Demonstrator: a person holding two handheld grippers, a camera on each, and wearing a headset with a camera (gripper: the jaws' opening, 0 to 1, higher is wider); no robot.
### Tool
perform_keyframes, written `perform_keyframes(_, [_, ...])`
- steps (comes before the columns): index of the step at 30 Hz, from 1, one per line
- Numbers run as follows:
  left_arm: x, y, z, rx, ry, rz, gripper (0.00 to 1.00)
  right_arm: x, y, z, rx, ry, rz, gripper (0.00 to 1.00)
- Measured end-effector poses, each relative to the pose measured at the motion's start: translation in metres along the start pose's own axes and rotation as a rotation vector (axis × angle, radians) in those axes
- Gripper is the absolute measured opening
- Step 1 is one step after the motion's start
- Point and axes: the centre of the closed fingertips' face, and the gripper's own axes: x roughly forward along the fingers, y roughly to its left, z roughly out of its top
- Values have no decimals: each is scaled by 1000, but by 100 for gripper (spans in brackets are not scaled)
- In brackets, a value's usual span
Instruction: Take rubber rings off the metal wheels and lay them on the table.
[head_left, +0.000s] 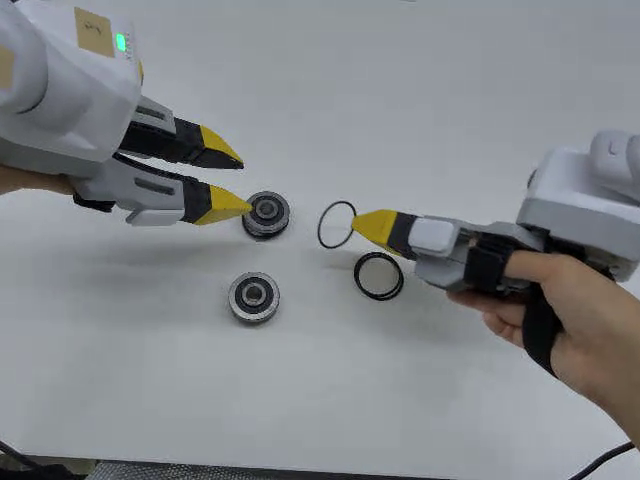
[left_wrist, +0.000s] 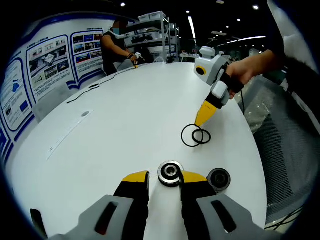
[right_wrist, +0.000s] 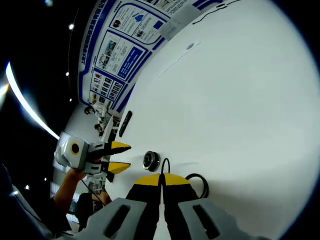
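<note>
Two metal wheels lie on the white table (head_left: 420, 90). The far wheel (head_left: 266, 213) (left_wrist: 170, 173) sits just off the tips of my left gripper (head_left: 232, 180) (left_wrist: 165, 178), which is open around it without touching. The near wheel (head_left: 254, 296) (left_wrist: 219, 178) lies apart. My right gripper (head_left: 372, 226) (right_wrist: 161, 177) is shut on a thin black rubber ring (head_left: 337, 224) (right_wrist: 164, 165), held by its edge just above the table. Other black rings (head_left: 379, 275) (right_wrist: 200, 182) lie flat beside it.
The table's front edge (head_left: 300, 462) runs along the bottom of the head view, with a black cable (head_left: 600, 460) at its right corner. Far down the table a person (left_wrist: 117, 45) stands by a wall of posters (left_wrist: 45, 60).
</note>
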Motion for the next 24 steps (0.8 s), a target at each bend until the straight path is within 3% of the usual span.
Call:
perform_keyframes(9, [3,-3,-1,9,9,-9,24,-15,-19,-18,29,8,-64,2])
perform_keyframes(16, [5,-5,2,13,2,-19,24,-18,-24,-17,-43,2,-118,7])
perform_keyframes(21, [9,-7,2,17,5,-34,23,-24,-31,-12,-152,7,-157,11])
perform_keyframes(24, [12,-9,0,23,14,-46,23,-26,-33,-7,-154,0,-163,11])
